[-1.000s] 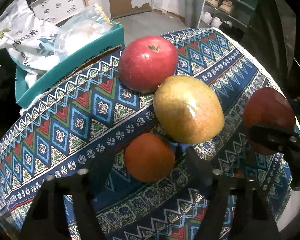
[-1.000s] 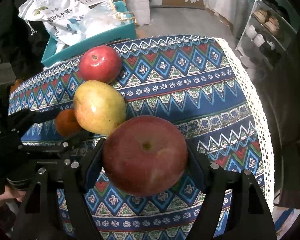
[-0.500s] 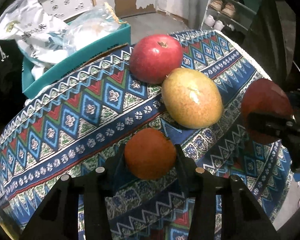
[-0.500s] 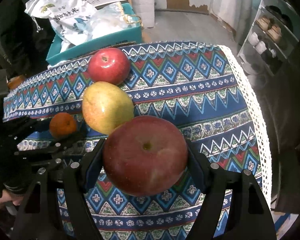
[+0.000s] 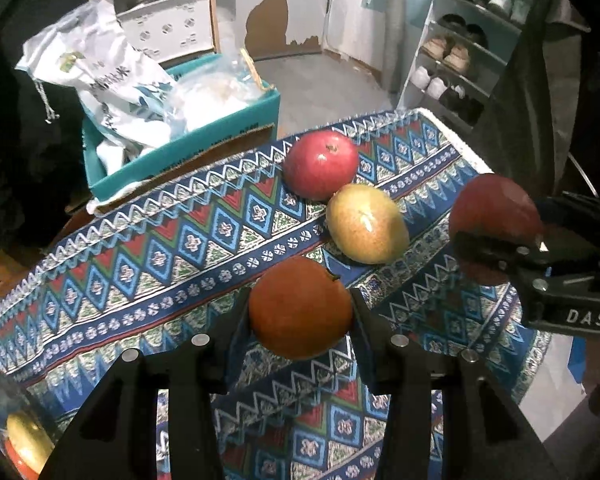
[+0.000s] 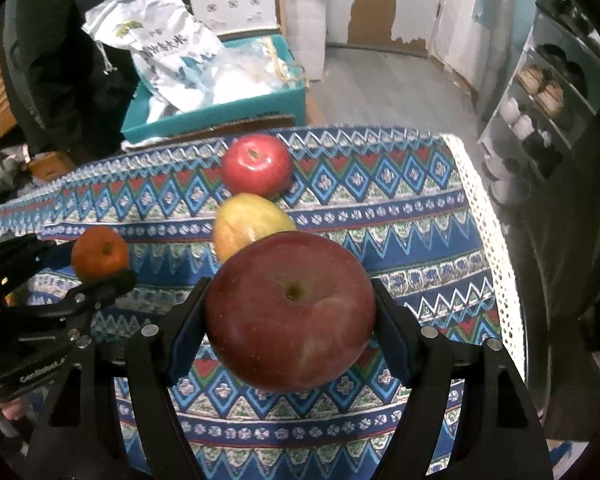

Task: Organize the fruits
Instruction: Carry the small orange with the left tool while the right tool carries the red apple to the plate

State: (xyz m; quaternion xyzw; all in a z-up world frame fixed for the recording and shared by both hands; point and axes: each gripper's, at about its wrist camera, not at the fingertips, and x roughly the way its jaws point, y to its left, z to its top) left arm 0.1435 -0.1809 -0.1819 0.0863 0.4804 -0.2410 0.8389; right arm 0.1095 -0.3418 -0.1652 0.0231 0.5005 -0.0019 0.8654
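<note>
Gripping orange (image 5: 300, 312) in left gripper (image 5: 298, 316), dark red apple (image 6: 290, 310) in right gripper (image 6: 292, 316), above patterned table (image 6: 400, 208); pear (image 6: 248, 226), bright apple (image 6: 256, 164) resting there.

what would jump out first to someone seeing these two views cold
First, the big dark red apple filling the right wrist view, clamped in the right gripper above the patterned blue tablecloth. Next, the small round orange pinched in the left gripper. Behind them, a bright red apple and a yellow-green pear lie touching on the cloth.
</note>
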